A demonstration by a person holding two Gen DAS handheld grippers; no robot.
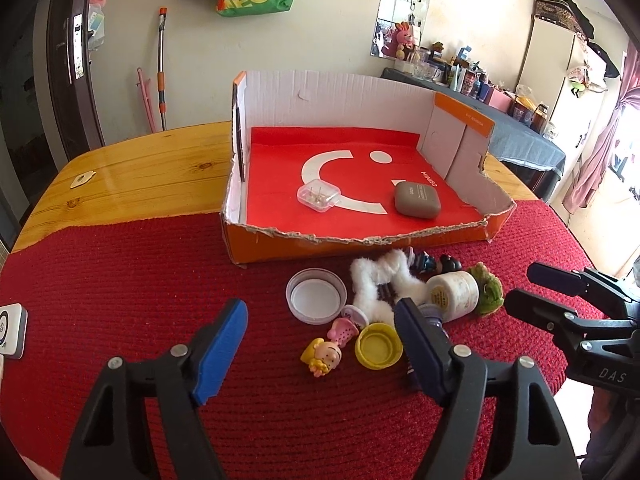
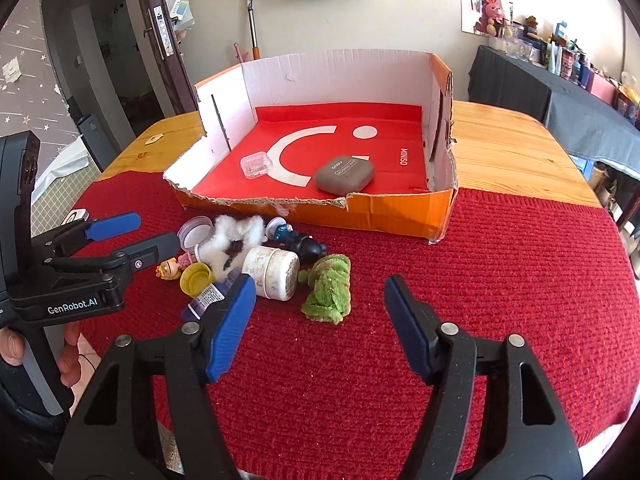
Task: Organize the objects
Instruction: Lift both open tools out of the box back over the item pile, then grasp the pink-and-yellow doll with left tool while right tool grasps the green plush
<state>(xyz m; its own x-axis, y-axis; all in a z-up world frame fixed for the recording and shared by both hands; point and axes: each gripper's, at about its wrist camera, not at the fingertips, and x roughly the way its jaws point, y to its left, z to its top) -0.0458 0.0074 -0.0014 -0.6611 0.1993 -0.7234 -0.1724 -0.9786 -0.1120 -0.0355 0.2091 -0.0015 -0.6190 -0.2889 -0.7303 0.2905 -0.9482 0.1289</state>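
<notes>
Red knitted cloth (image 1: 140,280) over the near half of the wooden table (image 1: 140,168), and right along the torn front wall of the cardboard box (image 1: 264,236), the heap waiting to be sorted: white cap (image 1: 316,296), yellow cap (image 1: 378,346), little doll (image 1: 322,356), fluffy white toy (image 1: 380,280), white jar (image 1: 454,294) on its side, green plush (image 1: 488,288). Already inside the box: a clear plastic case (image 1: 319,196) toward the front left, a grey case (image 1: 416,200) toward the front right corner. Hovering now at the near side of the heap with the left gripper (image 1: 320,312), parted moderately wide and gripping nothing, doll and yellow cap lined up between the pads. Same story for the right gripper (image 2: 320,284): parted, empty, aimed at bare cloth just short of the green plush. Probably a twin pick, so take one item per side. Come down low, straddle the doll or the cap cleanly, and keep the right-hand pad off the small bottle (image 2: 208,296) beside it. Pinch the plush across its narrow middle; being soft, likely to squash rather than slip. Watch the jar: round and lying down, so apt to roll toward the cloth's near edge if nudged. Lift clear of that ragged front wall before crossing in, entering only there, given the tall back and side walls. Plenty of bare red floor at the back corners for setting down. Open cloth out to the right; tighter on the left, with the two grippers near each other.
</notes>
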